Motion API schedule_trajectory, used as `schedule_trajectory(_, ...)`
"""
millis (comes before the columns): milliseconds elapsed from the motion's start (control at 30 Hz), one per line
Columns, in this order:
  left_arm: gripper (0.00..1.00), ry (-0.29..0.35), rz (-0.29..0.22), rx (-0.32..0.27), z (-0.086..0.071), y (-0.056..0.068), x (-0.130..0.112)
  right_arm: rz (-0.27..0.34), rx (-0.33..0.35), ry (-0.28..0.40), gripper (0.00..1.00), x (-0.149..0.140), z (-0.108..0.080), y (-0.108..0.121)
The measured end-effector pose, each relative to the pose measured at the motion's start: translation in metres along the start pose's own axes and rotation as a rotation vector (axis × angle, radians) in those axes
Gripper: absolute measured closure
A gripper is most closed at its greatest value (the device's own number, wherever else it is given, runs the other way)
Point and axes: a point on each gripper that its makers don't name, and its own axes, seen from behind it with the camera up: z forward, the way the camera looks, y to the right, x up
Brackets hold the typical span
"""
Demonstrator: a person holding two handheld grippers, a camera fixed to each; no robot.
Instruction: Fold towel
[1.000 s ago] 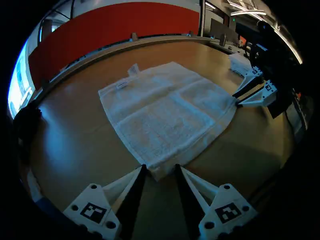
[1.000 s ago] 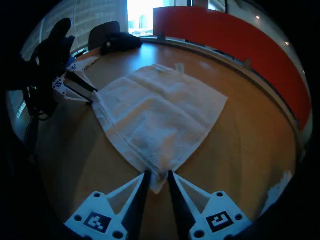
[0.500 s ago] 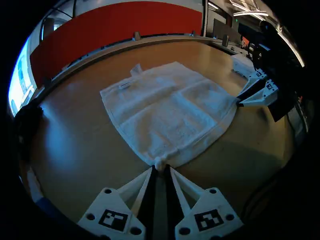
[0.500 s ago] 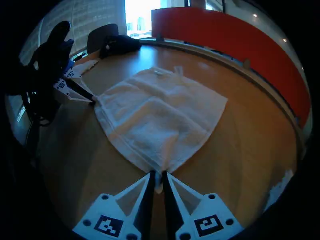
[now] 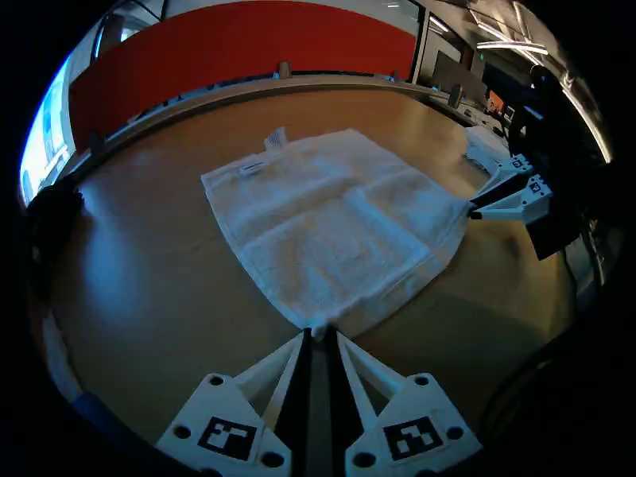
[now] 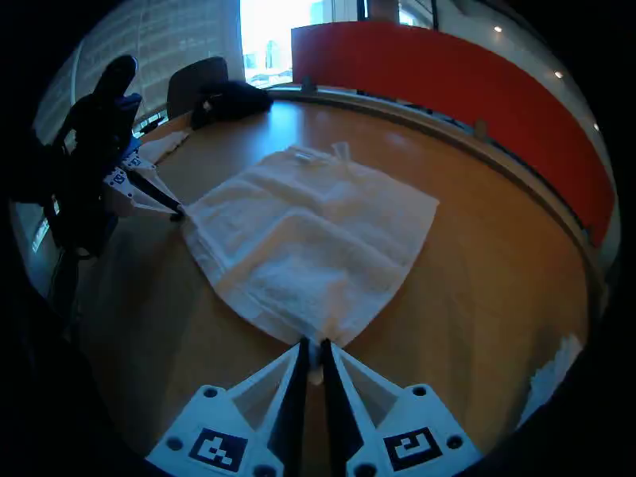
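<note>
Gripping status: left gripper (image 5: 320, 335) is pinched closed on the nearest corner of the towel (image 5: 334, 215); right gripper (image 6: 312, 348) is clamped likewise on the adjacent corner.
Towel: white, spread flat on the tabletop (image 5: 151, 262), with its sewn tag (image 5: 274, 139) at the far side.
Step in hand: judged to be lifting the held edge for a first fold.
Recommendation: raise both corners together and level, carry them to the opposite edge, and align the corners before release; avoid dragging the cloth.
</note>
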Motion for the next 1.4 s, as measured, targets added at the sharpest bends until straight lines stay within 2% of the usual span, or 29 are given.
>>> schedule_trajectory(233,0.88,-0.020,-0.029,0.003,0.005,0.000,-0.001,-0.005,0.006,0.002,0.89,0.001,0.000,-0.002)
schedule_trajectory(267,0.91,-0.022,-0.031,0.001,0.006,0.000,-0.002,-0.006,0.007,0.002,0.90,0.002,0.000,-0.003)
schedule_trajectory(300,0.95,-0.022,-0.027,0.005,0.006,-0.001,-0.002,-0.006,0.010,0.003,0.90,0.002,0.000,-0.003)
schedule_trajectory(500,0.95,-0.028,0.010,0.017,0.004,-0.002,-0.002,-0.008,0.015,0.009,0.91,0.004,-0.002,-0.006)
schedule_trajectory(800,0.95,-0.041,-0.011,0.007,0.000,-0.001,-0.001,-0.014,0.018,0.013,0.91,0.009,-0.004,-0.005)
schedule_trajectory(1067,0.95,-0.035,-0.017,0.008,-0.010,0.000,0.008,-0.023,0.013,0.021,0.91,0.018,-0.010,-0.006)
schedule_trajectory(1400,0.95,-0.013,-0.035,0.002,-0.035,0.000,0.027,-0.015,0.008,0.061,0.91,0.045,-0.031,-0.010)
